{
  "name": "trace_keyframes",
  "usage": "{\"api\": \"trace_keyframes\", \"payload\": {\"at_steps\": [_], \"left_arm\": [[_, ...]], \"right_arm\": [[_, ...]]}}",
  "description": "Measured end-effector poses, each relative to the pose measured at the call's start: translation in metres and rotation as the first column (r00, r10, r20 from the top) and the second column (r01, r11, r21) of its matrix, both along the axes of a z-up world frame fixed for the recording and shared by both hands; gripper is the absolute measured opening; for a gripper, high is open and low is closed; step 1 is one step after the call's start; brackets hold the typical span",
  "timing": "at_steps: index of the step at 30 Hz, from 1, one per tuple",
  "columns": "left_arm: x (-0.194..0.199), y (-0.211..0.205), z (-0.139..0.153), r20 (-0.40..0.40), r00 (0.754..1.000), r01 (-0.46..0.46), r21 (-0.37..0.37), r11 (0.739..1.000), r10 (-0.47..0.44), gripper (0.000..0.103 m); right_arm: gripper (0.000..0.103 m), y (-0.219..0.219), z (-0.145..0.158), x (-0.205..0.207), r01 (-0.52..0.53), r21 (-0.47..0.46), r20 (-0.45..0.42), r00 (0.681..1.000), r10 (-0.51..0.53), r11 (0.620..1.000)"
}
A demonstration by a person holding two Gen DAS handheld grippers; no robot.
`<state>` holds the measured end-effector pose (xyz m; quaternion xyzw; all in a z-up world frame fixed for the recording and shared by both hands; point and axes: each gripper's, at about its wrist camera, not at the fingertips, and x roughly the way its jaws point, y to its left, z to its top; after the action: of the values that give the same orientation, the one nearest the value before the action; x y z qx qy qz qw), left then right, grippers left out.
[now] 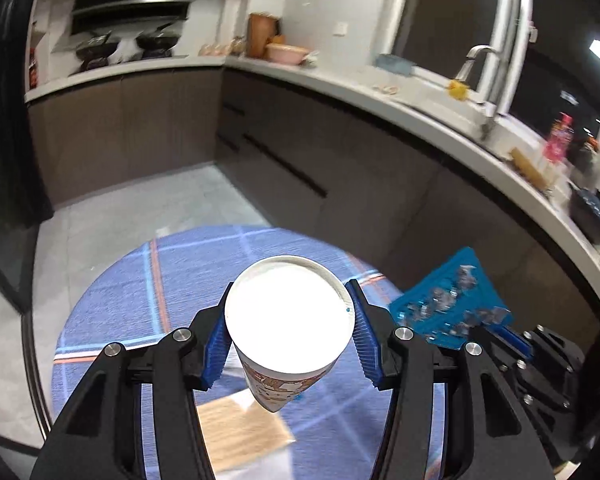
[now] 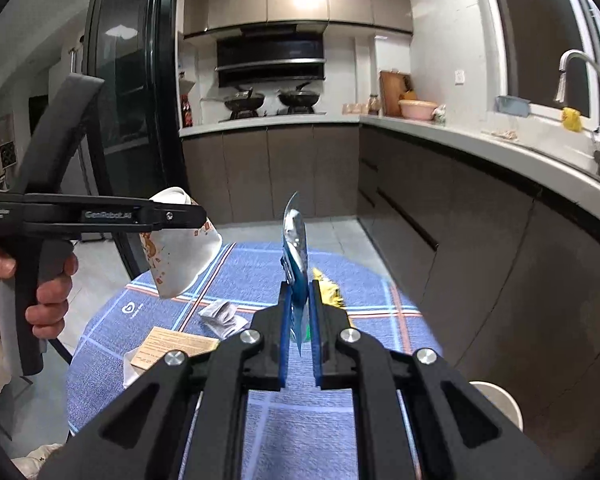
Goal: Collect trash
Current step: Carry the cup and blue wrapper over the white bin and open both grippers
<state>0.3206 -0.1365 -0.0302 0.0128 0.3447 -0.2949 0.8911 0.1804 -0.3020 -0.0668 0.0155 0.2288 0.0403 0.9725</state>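
The left gripper (image 1: pixel 288 336) grasps a paper cup (image 1: pixel 286 320) near its rim, above the bench (image 1: pixel 112 300); light and crushable, it probably wants gentle pressure. The right gripper (image 2: pixel 300 320) is clenched on a thin blue foil wrapper (image 2: pixel 296 240), floppy, likely slippery.

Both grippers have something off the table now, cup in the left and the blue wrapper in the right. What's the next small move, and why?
Probably carry both away from the round table toward wherever the bin is; none shows in either view. The left gripper is clamped on the paper cup and the right gripper is shut on the blue wrapper, both clear of the cloth. A crumpled paper, a card and a yellow wrapper remain.
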Motion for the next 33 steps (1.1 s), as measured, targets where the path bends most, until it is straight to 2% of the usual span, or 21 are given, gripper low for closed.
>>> {"api": "trace_keyframes", "payload": {"at_steps": [6, 12, 16, 24, 33], "left_arm": [[-0.038, -0.044, 0.017, 0.029, 0.991, 0.133, -0.044, 0.990, -0.131, 0.050], [-0.068, -0.108, 0.008, 0.023, 0.964, 0.264, -0.047, 0.963, -0.263, 0.050], [-0.074, -0.153, -0.010, -0.026, 0.944, 0.328, -0.058, 0.943, -0.330, 0.050], [-0.077, -0.233, -0.057, -0.127, 0.903, 0.408, -0.050, 0.911, -0.411, 0.050], [-0.062, -0.289, -0.117, -0.226, 0.882, 0.425, 0.008, 0.905, -0.413, 0.050]], "right_arm": [[0.010, -0.038, 0.011, -0.040, 0.089, -0.003, 0.041, 0.995, -0.089, 0.996], [0.010, -0.089, 0.002, -0.075, 0.206, 0.011, 0.036, 0.978, -0.206, 0.979], [0.010, -0.122, -0.014, -0.093, 0.274, 0.029, 0.013, 0.962, -0.274, 0.961], [0.010, -0.184, -0.066, -0.114, 0.374, 0.086, -0.071, 0.927, -0.369, 0.923], [0.010, -0.227, -0.130, -0.103, 0.405, 0.149, -0.178, 0.908, -0.378, 0.902]]}}
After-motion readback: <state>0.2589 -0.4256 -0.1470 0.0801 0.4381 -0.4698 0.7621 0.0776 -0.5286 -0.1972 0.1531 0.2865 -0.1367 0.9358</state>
